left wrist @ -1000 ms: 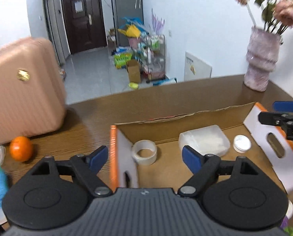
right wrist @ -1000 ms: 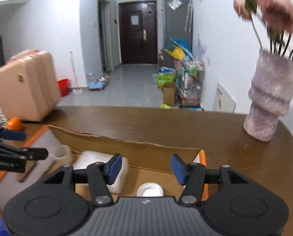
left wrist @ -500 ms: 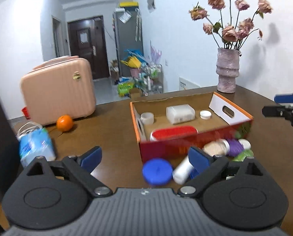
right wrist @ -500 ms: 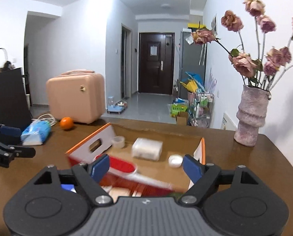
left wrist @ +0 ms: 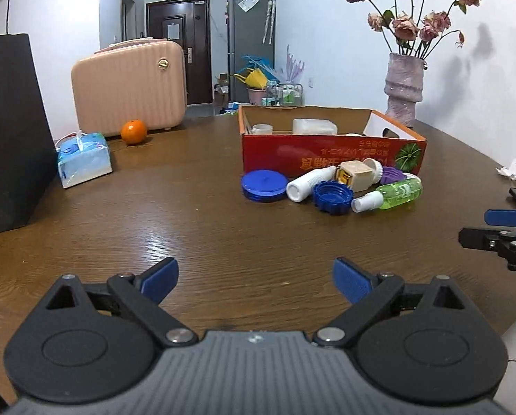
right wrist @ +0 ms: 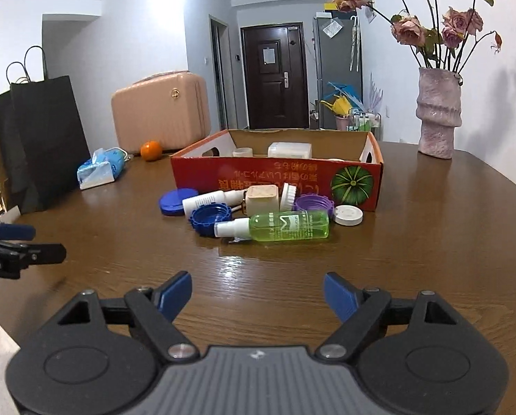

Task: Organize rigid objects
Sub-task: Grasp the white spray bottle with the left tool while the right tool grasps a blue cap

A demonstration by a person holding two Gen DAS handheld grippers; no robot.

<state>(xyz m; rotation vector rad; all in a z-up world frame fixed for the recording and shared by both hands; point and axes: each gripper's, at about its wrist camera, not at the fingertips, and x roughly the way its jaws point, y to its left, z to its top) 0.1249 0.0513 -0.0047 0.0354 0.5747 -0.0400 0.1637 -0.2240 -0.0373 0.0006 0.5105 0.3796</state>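
A red cardboard box (left wrist: 330, 157) (right wrist: 275, 183) stands on the brown table and holds a tape roll (left wrist: 262, 129), a clear plastic case (left wrist: 314, 126) and a white lid. In front of it lie a blue lid (left wrist: 264, 185), a white bottle (left wrist: 309, 183), a blue ring cap (left wrist: 332, 197), a beige square jar (right wrist: 262, 197), a purple cap (right wrist: 314, 204), a white cap (right wrist: 348, 215) and a green spray bottle (right wrist: 282, 227). My left gripper (left wrist: 256, 278) and right gripper (right wrist: 258, 294) are open and empty, low over the table, well short of the pile.
A black paper bag (left wrist: 8, 131), a tissue pack (left wrist: 84, 159), an orange (left wrist: 134, 132) and a pink suitcase (left wrist: 129, 86) stand at the left. A vase of dried roses (left wrist: 404, 90) stands at the back right. Crumpled paper (left wrist: 512, 169) lies at the right edge.
Both grippers have pulled back and down from over the box to low above the table's near side. The pile in front of the box has come into view.
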